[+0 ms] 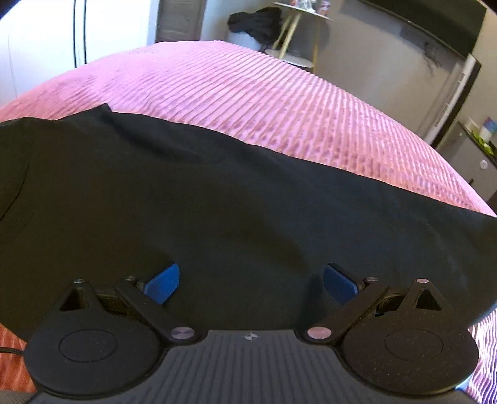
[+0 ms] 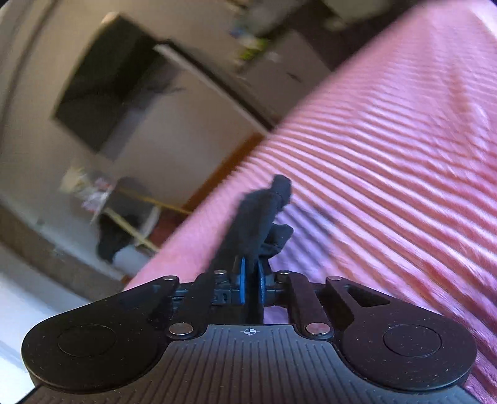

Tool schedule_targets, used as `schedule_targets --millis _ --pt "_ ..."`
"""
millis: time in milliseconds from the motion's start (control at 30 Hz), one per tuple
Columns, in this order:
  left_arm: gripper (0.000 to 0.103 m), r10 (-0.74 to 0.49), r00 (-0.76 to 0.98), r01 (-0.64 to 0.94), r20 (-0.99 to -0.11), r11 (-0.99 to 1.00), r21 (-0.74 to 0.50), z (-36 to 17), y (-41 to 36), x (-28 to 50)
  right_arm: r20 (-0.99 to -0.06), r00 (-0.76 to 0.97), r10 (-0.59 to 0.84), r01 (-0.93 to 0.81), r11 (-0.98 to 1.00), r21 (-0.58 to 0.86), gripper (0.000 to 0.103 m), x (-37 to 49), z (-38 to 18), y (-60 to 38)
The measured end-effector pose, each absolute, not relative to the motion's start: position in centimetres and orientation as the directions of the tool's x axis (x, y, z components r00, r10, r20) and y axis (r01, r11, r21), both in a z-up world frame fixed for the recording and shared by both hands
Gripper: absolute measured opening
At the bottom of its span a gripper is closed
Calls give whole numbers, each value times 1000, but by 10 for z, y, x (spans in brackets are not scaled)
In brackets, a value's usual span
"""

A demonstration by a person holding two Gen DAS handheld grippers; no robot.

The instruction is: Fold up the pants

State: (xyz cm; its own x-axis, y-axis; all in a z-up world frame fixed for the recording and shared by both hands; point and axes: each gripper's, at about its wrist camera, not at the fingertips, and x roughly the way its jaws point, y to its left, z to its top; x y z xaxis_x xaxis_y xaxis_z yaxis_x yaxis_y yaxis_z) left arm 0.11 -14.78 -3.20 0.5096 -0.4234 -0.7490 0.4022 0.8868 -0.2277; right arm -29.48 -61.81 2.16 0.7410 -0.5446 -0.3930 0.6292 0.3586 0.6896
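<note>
Black pants [image 1: 186,199] lie spread across a pink ribbed bedspread [image 1: 248,93] in the left wrist view. My left gripper [image 1: 251,282] hovers just over the cloth, its blue pads [image 1: 163,284] wide apart and open, nothing pinched between them. In the right wrist view my right gripper [image 2: 251,279] is shut on a bunched end of the pants [image 2: 264,214], which sticks up past the blue pads [image 2: 242,279] above the bedspread [image 2: 388,155]. That view is tilted and blurred.
Beyond the bed stand a small round side table [image 1: 298,18] with dark clothing [image 1: 257,21] draped beside it, a grey wall with a dark screen [image 1: 435,28], and a cabinet [image 1: 478,146] at the right. The bed's far edge [image 2: 236,167] drops to the floor.
</note>
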Motion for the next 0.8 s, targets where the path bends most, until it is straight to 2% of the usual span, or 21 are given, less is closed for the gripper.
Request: schedule_targets --millis 67,133,200,267,300,333,367,400,533,600,667,733,800 --pt "99 -443 512 372 -736 887 -275 -32 -139 5 -324 797 -510 579 493 650 3 -282 47 -598" --pt "99 -474 511 335 -717 878 -341 -30 -128 9 -240 872 -427 480 643 597 3 -264 73 -569" --pt "99 -492 522 293 -697 871 -395 -28 -122 13 -210 921 -327 389 750 536 3 -244 88 -540" --pt "99 -500 515 261 -696 865 -429 -28 -117 16 -219 943 -251 330 789 518 6 -226 91 -522" --pt "99 -506 508 248 -697 861 -444 -29 -113 17 -222 939 -264 343 778 526 7 -223 86 -522" --pt "99 -510 506 240 -696 858 -454 -28 -111 16 -243 925 -292 379 751 541 17 -223 81 -526" --pt "99 -514 506 237 -693 855 -461 -27 -109 13 -293 897 -330 441 697 566 31 -224 71 -537" --pt "99 -518 509 242 -688 853 -463 -25 -108 11 -336 869 -364 495 633 595 35 -231 60 -549" --pt "99 -515 506 318 -691 857 -406 -22 -118 6 -471 751 -463 650 388 654 42 -277 25 -595" --pt "99 -472 517 348 -714 878 -328 -23 -130 5 -530 708 -466 688 286 667 43 -298 8 -614" --pt "99 -450 538 373 -712 885 -278 -23 -136 5 -560 695 -451 692 209 691 49 -314 -10 -628" --pt "99 -480 559 400 -676 870 -287 -18 -135 2 -574 689 -442 688 151 709 53 -321 -25 -639" --pt "99 -474 595 390 -649 876 -283 -14 -131 -1 -573 692 -440 674 108 731 52 -325 -39 -650"
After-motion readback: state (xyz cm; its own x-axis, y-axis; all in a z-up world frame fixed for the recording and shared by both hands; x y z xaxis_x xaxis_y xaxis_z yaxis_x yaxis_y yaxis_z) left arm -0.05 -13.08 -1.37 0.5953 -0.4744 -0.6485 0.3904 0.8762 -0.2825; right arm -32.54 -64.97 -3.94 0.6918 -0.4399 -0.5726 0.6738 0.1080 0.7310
